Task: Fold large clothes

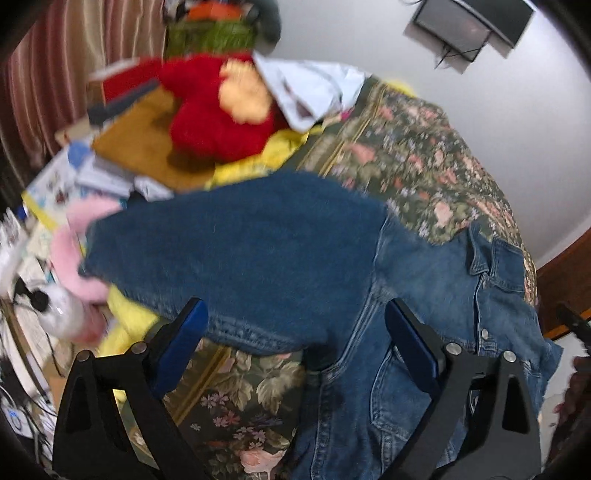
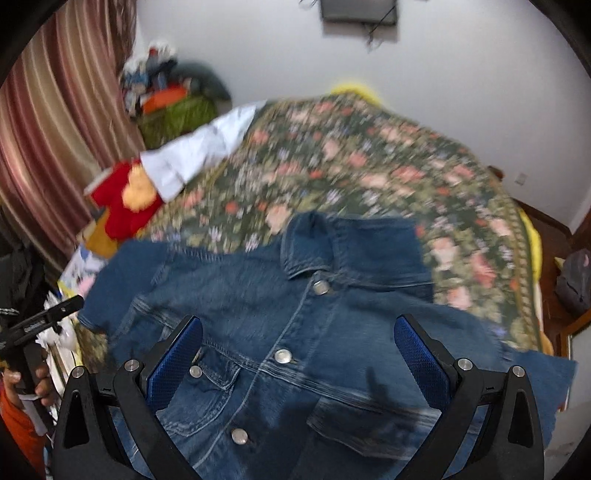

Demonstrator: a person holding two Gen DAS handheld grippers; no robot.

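Note:
A blue denim jacket [image 2: 295,325] lies front up on a bed with a floral cover [image 2: 369,166], collar toward the far side, buttons down the middle. In the left wrist view the jacket [image 1: 258,258] shows one sleeve stretched out to the left. My left gripper [image 1: 295,321] is open just above the sleeve and side of the jacket, holding nothing. My right gripper [image 2: 299,336] is open above the jacket's chest, holding nothing. The left gripper also shows at the left edge of the right wrist view [image 2: 40,321], held in a hand.
A red plush toy [image 1: 218,110] and white cloth [image 1: 306,88] lie at the bed's far left. Papers, a pink and white plush [image 1: 74,280] and clutter sit left of the bed. Striped curtain [image 2: 55,129] at left, wall screen [image 2: 358,11] above, dark bag [image 2: 574,280] at right.

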